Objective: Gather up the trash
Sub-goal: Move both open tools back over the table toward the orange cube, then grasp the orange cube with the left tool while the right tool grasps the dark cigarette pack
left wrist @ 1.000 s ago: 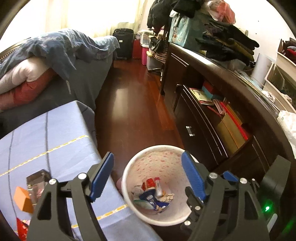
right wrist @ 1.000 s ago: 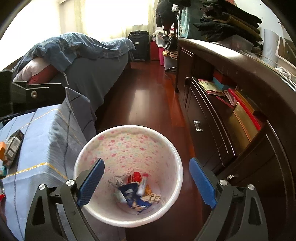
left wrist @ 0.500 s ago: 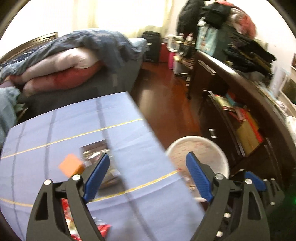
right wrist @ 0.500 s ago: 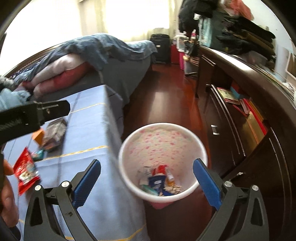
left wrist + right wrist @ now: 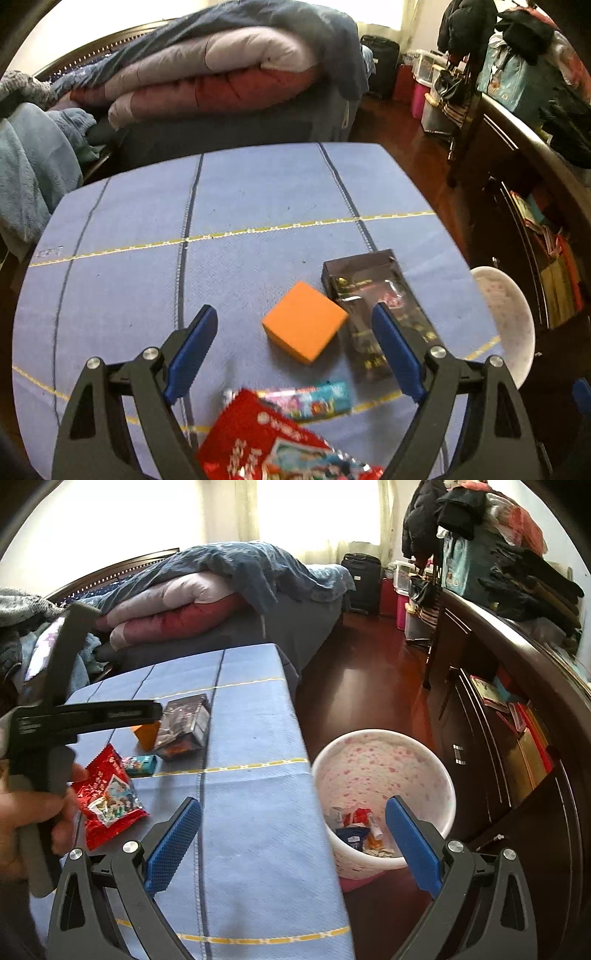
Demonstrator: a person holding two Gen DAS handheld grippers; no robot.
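Observation:
My left gripper (image 5: 295, 332) is open and empty above the blue tablecloth (image 5: 258, 192). Just ahead of it lie an orange box (image 5: 304, 320), a black packet (image 5: 373, 310), a small teal wrapper (image 5: 314, 397) and a red snack bag (image 5: 266, 443). The same trash shows in the right wrist view: orange box (image 5: 146, 734), black packet (image 5: 184, 720), teal wrapper (image 5: 140, 765), red bag (image 5: 109, 794). My right gripper (image 5: 291, 834) is open and empty over the table's right edge, beside the white speckled bin (image 5: 384, 760) that holds several wrappers.
A bed with folded quilts (image 5: 207, 74) stands behind the table. A dark cabinet with books (image 5: 517, 716) runs along the right. Red wood floor (image 5: 369, 686) lies between them. The bin (image 5: 506, 314) stands at the table's right side.
My left gripper has swung left from over the bin to over the trash on the table. My right gripper has drawn back and left; the bin now sits further right in its view.

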